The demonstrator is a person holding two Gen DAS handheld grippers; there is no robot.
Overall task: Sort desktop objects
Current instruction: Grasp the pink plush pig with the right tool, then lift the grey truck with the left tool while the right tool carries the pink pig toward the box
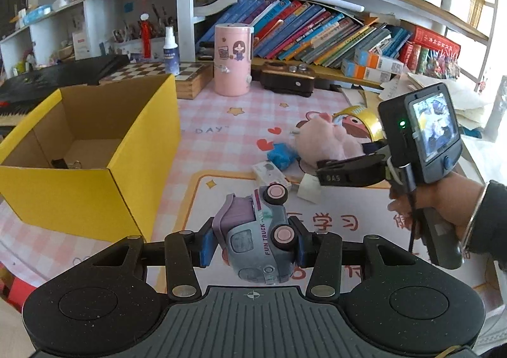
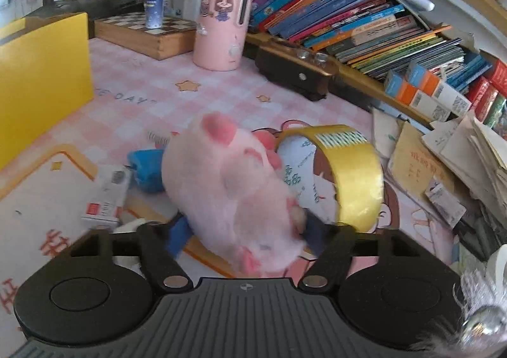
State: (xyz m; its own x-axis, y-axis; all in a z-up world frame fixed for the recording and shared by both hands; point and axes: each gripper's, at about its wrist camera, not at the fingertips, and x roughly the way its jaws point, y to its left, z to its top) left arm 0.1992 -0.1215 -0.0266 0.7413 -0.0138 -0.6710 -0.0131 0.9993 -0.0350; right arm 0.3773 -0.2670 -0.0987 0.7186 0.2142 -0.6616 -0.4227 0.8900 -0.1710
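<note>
Toy truck (image 1: 259,237), pinched wheels-up in left gripper (image 1: 253,242) above the surface beside yellow box (image 1: 95,149); plush pig (image 2: 234,196), clamped in right gripper (image 2: 244,231), touching tape roll (image 2: 351,177); risk: tilted truck slipping, plush dragging tape.

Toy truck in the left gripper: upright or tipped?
Tipped. The toy truck sits on its side between the left gripper's fingers, both pink wheels facing up and the FUN TRUCK lettering running vertically.
</note>
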